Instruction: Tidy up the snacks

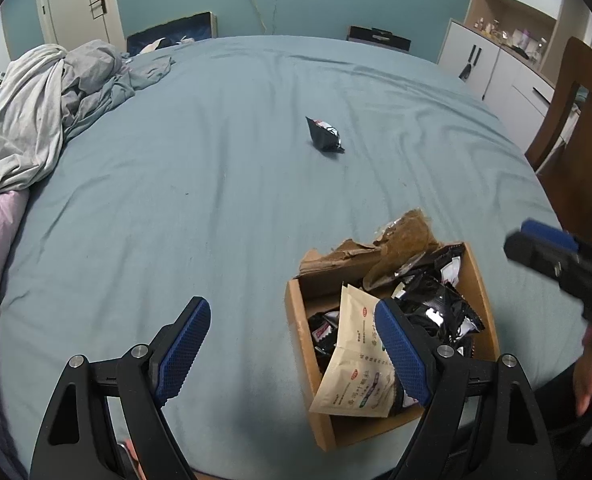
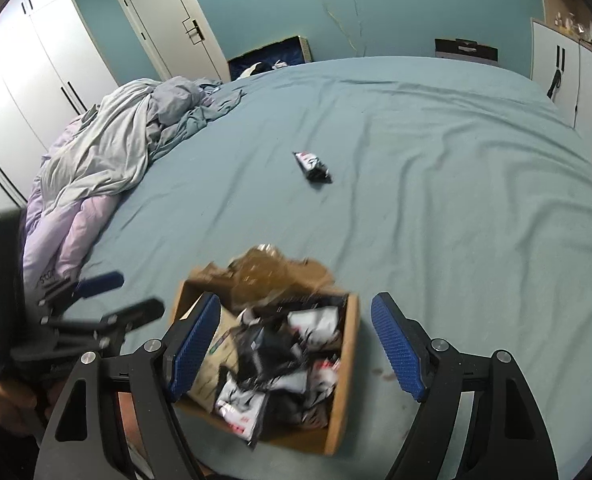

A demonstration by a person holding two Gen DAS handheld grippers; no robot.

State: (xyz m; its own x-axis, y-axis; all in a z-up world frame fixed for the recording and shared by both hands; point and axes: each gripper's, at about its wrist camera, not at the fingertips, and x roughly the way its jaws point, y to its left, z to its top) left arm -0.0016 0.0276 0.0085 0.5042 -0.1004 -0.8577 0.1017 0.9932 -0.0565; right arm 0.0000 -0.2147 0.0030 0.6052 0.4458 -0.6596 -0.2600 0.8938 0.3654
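Both grippers, left gripper and right gripper, hover with fingers spread wide, holding nothing, over the snack-filled cardboard box on the bed; one black snack packet lies well apart, mid-bed.

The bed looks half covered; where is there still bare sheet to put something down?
Most of the teal sheet is bare: the wide stretch between the heaped bedding and the lone black snack packet, plus the strip from that packet to the cardboard box. It is crowded inside the box, stuffed with packets, where the open left gripper and right gripper hover.
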